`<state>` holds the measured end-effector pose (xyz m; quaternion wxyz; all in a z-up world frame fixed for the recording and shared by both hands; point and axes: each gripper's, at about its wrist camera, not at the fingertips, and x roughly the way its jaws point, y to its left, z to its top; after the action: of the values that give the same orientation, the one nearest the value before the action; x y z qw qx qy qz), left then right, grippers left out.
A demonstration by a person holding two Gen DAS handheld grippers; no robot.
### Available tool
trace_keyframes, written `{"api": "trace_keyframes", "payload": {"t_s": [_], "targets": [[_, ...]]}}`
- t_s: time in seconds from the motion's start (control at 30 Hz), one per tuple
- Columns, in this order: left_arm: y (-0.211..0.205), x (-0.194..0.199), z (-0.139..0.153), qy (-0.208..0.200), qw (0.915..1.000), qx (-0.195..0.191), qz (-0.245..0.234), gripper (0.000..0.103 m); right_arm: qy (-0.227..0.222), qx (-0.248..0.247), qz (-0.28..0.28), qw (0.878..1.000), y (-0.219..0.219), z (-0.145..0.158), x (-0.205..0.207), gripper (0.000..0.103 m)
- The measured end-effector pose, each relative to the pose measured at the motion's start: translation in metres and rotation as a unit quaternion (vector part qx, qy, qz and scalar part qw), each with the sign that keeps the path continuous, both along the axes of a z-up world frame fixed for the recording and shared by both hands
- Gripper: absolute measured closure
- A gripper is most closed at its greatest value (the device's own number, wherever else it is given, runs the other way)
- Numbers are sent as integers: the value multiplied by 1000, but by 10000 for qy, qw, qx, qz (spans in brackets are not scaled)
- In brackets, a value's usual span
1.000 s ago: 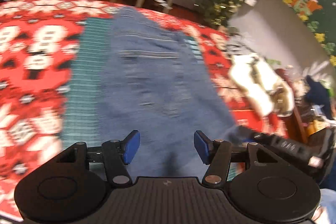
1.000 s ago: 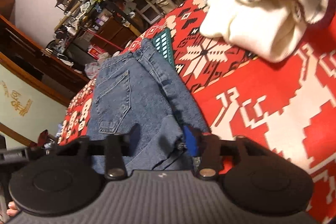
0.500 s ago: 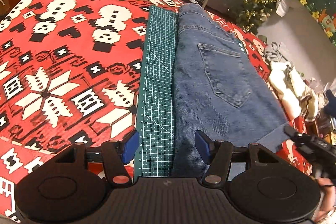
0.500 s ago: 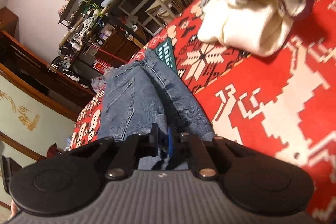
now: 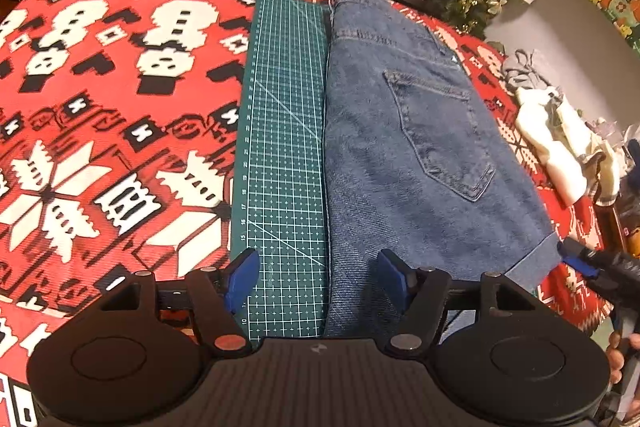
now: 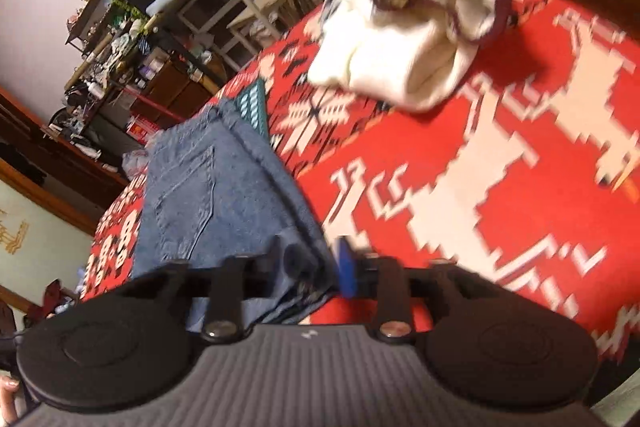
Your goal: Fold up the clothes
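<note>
Two grippers [image 5: 318, 277] [image 6: 308, 265], both released, flank folded jeans [image 5: 404, 147] on green mat [image 5: 284, 131], seemingly finished, corner just freed.

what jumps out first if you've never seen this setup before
The folded jeans lie on a green cutting mat, back pocket up, in the middle of a loud red snowman-and-snowflake tablecloth. To their right sits a rumpled cream garment, and the open left gripper hovers at the jeans' near edge.
</note>
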<state>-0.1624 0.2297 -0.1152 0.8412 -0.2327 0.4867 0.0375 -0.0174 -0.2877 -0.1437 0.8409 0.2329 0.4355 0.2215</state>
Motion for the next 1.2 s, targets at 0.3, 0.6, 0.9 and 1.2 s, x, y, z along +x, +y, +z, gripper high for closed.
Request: {"api": "trace_keyframes", "payload": {"t_s": [0.3,0.6,0.9,1.2], "targets": [[-2,7,-9,-10,9994,-333,-11,68,125,244,449,9986,8,-15,8,70],[10,-4,8,-99,9998,196,31,97,624,412,916,9930,15,-8,-11,88],[69,-28,15,98,9987,357,346,103,1044,282,2080,9721,44,-7,-37,83],[60,-20,17,-366,9981,-434,259,74,-115,141,1653,9861,43,28,-28,53]]}}
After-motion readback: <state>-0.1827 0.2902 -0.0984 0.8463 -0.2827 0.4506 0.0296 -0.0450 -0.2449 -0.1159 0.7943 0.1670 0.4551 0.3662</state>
